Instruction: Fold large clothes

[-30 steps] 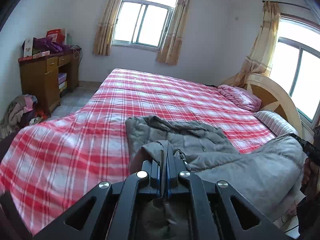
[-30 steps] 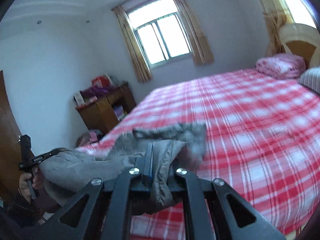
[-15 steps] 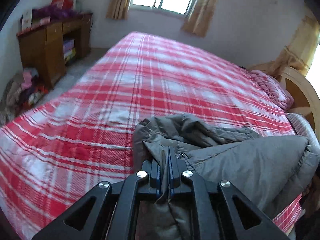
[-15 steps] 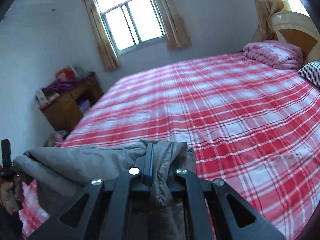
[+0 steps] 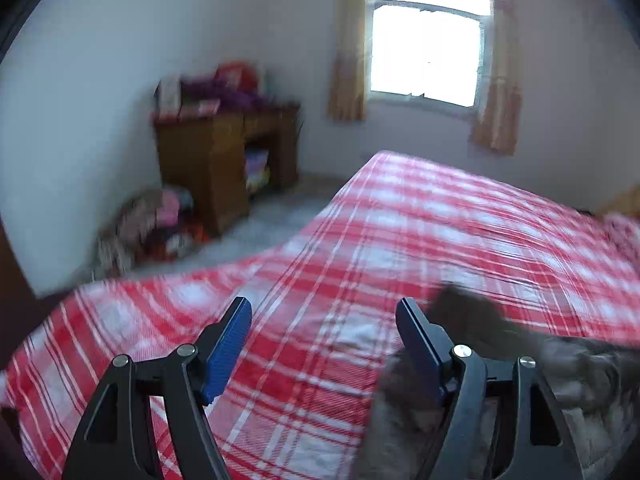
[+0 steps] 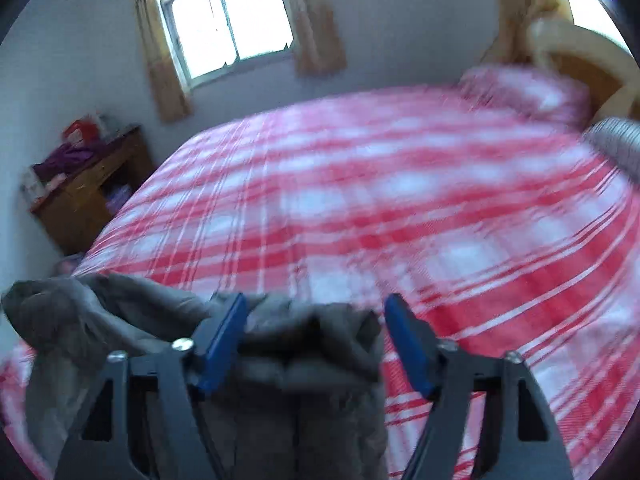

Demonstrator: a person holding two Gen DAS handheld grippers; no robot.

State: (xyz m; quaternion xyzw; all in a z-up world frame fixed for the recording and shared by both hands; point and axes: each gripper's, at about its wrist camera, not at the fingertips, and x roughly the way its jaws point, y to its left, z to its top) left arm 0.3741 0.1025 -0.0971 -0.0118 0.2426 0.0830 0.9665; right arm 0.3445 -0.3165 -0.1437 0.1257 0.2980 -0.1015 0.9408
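Note:
A grey padded jacket (image 6: 304, 356) lies bunched at the near edge of the bed with the red and white plaid cover (image 6: 400, 208). My right gripper (image 6: 316, 340) is open, and the jacket's cloth lies loose between and below its blue pads (image 6: 224, 340). In the left wrist view the jacket (image 5: 520, 368) lies at the lower right, behind the right finger. My left gripper (image 5: 324, 344) is open and empty over the plaid cover (image 5: 320, 300). Both views are blurred by motion.
A wooden desk (image 5: 224, 168) with clutter on top stands by the far wall, with a pile of clothes (image 5: 152, 228) on the floor beside it. A pink pillow (image 6: 528, 92) and a wooden headboard (image 6: 580, 56) are at the bed's right end. Curtained windows (image 5: 428, 48) are behind.
Both grippers have opened and let go of the jacket, which now lies on the bed. The left gripper has swung left toward the desk; both views are now blurred.

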